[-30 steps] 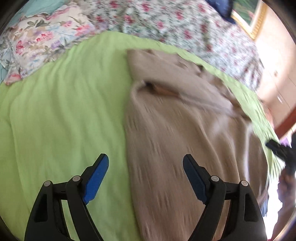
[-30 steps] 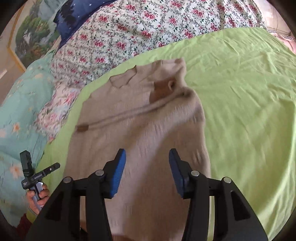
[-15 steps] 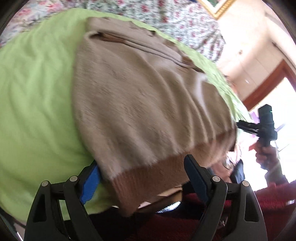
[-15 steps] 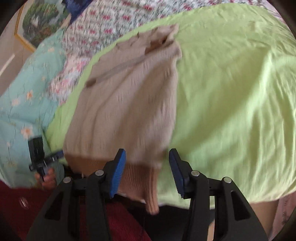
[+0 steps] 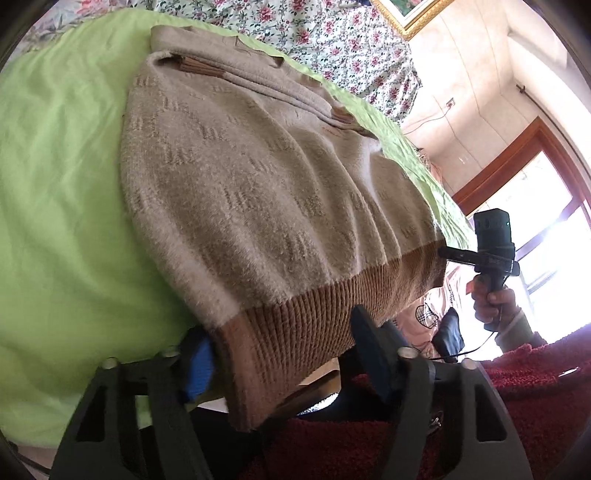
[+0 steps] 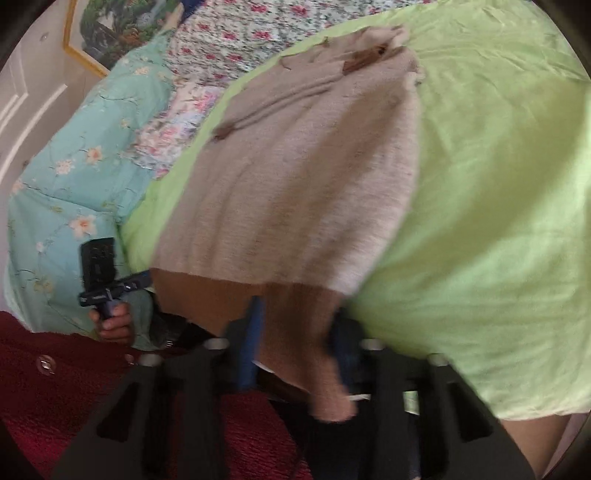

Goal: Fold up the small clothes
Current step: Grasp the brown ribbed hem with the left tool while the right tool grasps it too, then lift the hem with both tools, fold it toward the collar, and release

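Note:
A beige knit sweater [image 5: 258, 177] lies flat on the lime green bedsheet [image 5: 55, 184], its collar at the far end. Its brown ribbed hem [image 5: 295, 332] hangs over the near edge of the bed. My left gripper [image 5: 284, 354] straddles the hem's left corner. Its jaws are closing with the cloth between them, the blue pad [image 5: 199, 365] beside the hem's edge and a wide gap remaining. In the right wrist view, blurred, my right gripper [image 6: 295, 336] is closing on the hem's right corner [image 6: 299, 332], and both pads lie against the brown band.
Floral bedding [image 5: 332, 33] and a turquoise quilt [image 6: 74, 166] lie beyond and beside the sheet. A person's dark red fleece [image 5: 517, 387] fills the foreground. A hand [image 5: 495, 306] grips the other gripper's handle near a bright window [image 5: 546, 221]. A framed picture [image 6: 110, 29] hangs behind.
Both grippers dropped from above the sweater's middle to the near bed edge. The hem came between each pair of jaws, and both pairs have narrowed.

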A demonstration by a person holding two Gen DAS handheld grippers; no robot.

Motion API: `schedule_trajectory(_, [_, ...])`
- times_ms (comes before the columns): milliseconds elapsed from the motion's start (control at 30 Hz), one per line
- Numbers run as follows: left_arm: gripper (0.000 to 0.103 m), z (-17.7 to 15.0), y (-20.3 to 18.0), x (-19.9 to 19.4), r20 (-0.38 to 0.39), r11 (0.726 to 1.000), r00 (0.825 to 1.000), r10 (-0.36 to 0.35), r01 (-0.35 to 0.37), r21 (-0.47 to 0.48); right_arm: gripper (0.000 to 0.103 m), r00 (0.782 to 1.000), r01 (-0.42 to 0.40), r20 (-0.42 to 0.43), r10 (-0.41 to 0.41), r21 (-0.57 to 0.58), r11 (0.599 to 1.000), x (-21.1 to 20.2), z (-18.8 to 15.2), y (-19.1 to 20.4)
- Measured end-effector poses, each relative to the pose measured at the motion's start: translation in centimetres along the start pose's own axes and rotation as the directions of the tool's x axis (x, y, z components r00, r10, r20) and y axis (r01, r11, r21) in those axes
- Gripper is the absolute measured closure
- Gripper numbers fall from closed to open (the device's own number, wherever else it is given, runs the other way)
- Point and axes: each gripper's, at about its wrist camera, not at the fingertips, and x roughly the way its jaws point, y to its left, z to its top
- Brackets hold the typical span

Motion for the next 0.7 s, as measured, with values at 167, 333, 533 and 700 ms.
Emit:
schedule_trajectory(167, [0.096,-0.2,0.4,-0.2,-0.008,0.998,0.998,0.059,-0.059,0.01,0.093,0.999,0.002,0.049,-0.003,0.003,1.0,-1.3,-0.4,0.0])
schedule_trajectory(333, [0.096,-0.4,-0.4,-2.6,0.045,0.997,0.996,0.075,-0.076,0.007,0.093,0.989,-0.083,0.124,0.079,0.03,0.996,-3.4,-1.1,0.1])
schedule_trajectory(533, [0.097,0.8,-2.4,-7.1,0.182,0.998,0.981,0.067,-0.066,-0.011,0.094,0.94,-0.227,0.273,0.205,0.049,0.973,-6.6,-0.5,0.5])
schedule_trajectory(700, [0.097,3.0,-2.9,-8.9,0.25,0.999,0.967,0.054,-0.051,-0.018,0.094,0.902,-0.271,0.357,0.244,0.025,0.962,-7.9,1.8,1.6])
